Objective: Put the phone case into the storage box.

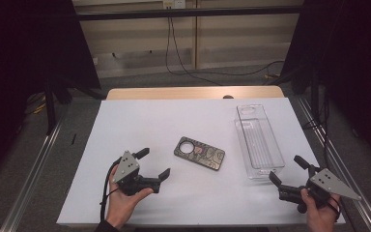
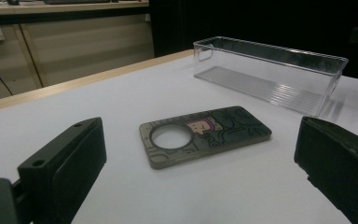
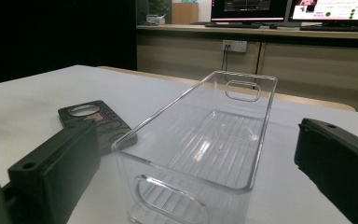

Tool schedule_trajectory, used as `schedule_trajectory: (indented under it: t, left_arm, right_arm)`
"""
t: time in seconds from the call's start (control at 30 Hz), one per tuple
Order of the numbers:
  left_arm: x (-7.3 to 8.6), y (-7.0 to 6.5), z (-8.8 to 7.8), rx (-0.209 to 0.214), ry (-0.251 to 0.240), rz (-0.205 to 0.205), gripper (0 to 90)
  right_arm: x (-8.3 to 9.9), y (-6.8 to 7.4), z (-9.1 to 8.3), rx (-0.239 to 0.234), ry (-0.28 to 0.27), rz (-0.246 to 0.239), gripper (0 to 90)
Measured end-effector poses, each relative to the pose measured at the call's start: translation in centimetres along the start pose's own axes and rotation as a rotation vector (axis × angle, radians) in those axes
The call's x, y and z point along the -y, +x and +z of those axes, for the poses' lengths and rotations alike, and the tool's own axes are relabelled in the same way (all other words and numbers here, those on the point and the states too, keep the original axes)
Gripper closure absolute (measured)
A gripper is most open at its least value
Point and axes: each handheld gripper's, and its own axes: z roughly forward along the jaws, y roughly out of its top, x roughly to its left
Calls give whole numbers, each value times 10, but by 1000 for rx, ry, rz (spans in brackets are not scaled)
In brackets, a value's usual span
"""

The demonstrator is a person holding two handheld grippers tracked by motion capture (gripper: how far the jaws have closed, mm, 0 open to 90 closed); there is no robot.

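A dark patterned phone case [image 1: 199,153] with a round camera hole lies flat near the middle of the white table top [image 1: 140,125]. The left gripper view has the phone case [image 2: 204,135] straight ahead, a short way beyond the jaws. To its right stands an empty clear plastic bin [image 1: 258,140], long side pointing away from me. My left gripper [image 1: 153,164] is open at the front left, jaws toward the case, nothing between them. My right gripper [image 1: 287,170] is open at the front right, just short of the bin's near end [image 3: 168,198].
The white sheet covers a wooden table whose far edge [image 1: 193,92] shows bare. Metal rails [image 1: 34,164] run along both sides. Cables [image 1: 183,67] lie on the floor beyond. A desk with monitors [image 3: 279,9] shows in the right gripper view.
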Motion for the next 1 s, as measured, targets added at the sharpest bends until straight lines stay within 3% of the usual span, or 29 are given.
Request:
schedule_trajectory:
  t: [0.13,0.63,0.83,1.0]
  left_arm:
    - [0,-3,7,10,19,23,24]
    - [-14,8,30,5,2,10,56]
    - [-18,9,47,12,49,27,118]
    - [-27,14,55,11,55,26,190]
  right_arm:
    - [0,0,0,1,4,-2,0]
    - [1,0,-1,1,5,-2,0]
    - [1,0,-1,4,5,-3,0]
    - [1,0,-1,3,5,-3,0]
